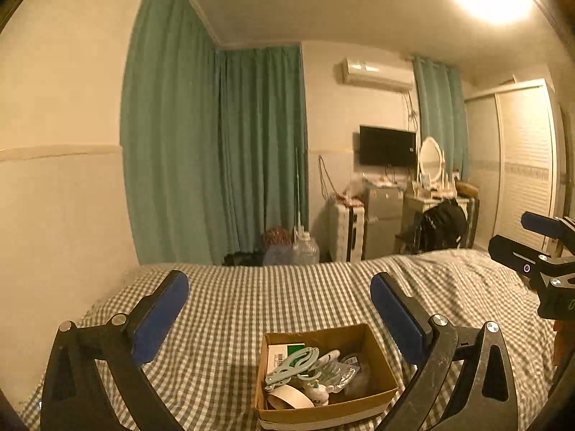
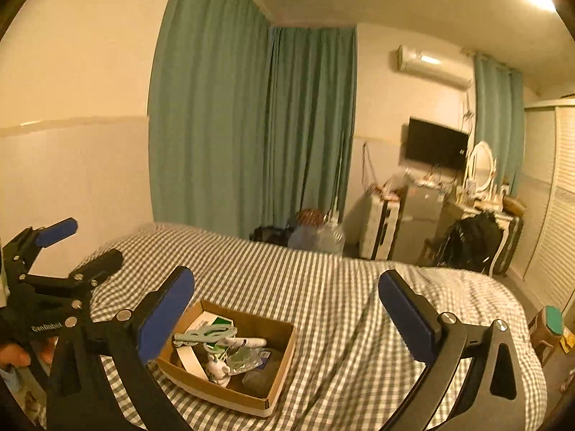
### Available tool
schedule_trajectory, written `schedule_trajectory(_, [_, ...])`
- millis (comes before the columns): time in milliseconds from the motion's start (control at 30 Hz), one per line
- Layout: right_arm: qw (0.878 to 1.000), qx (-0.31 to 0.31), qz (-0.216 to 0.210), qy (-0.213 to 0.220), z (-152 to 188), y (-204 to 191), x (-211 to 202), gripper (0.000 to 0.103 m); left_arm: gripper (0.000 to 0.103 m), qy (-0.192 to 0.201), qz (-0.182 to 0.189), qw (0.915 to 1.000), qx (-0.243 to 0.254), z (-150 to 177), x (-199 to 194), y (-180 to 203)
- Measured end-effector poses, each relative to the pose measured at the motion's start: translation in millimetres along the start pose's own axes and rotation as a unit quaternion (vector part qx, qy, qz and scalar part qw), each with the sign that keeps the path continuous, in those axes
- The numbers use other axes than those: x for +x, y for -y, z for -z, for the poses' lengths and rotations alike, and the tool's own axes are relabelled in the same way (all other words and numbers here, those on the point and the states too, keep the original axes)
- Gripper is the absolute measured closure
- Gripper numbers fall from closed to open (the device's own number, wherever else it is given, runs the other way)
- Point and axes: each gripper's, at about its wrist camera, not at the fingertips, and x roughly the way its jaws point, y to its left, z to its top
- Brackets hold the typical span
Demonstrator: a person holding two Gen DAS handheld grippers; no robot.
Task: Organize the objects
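Note:
A brown cardboard box [image 1: 377, 361] sits on the checked bed [image 1: 251, 298]. In it lie a pale green folding hanger [image 1: 293, 364], a white pen [image 1: 329, 356], a green-and-white carton [image 1: 284, 353], a roll of white tape [image 1: 291, 397], a small white figurine [image 1: 318, 393] and blister packs. My left gripper [image 1: 279, 296] is open and empty above and behind the box. My right gripper [image 2: 285, 296] is open and empty above the box [image 2: 276, 370], which lies low left of it. Each gripper shows in the other's view, the right one [image 1: 517, 237] and the left one [image 2: 81, 246].
Green curtains [image 1: 215, 151] hang behind the bed. Beyond the foot stand a water jug [image 1: 305, 248], a suitcase [image 1: 346, 231], a small fridge [image 1: 382, 215], a dressing table with a mirror [image 1: 431, 158], and a white wardrobe [image 1: 521, 165]. A wall TV [image 1: 387, 145] hangs above.

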Motion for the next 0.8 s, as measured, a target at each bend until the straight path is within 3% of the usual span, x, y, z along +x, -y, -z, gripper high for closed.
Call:
schedule_trajectory(167, [0.999,0.009,0.02,0.033,7.5,2.1,-33.8,0.0,0.0,0.011,-0.007,0.9997,-0.021,15.2,-24.2,-6.9])
schedule_trajectory(433, [0.995,0.058,0.048,0.067,60.5,5.1,-44.1,0.0,0.0,0.009,-0.026,0.999,-0.036,57.5,-33.5,-13.6])
schedule_trajectory(600, [0.996,0.061,0.045,0.05,100.9,-0.5,-23.5,0.0,0.0,0.001,-0.032,0.999,-0.03,92.6,-36.5,-14.1])
schedule_trajectory(800, [0.998,0.059,0.024,0.013,131.0,-11.5,-5.2,0.0,0.0,-0.03,-0.037,0.9971,-0.06,112.4,-33.5,-26.1])
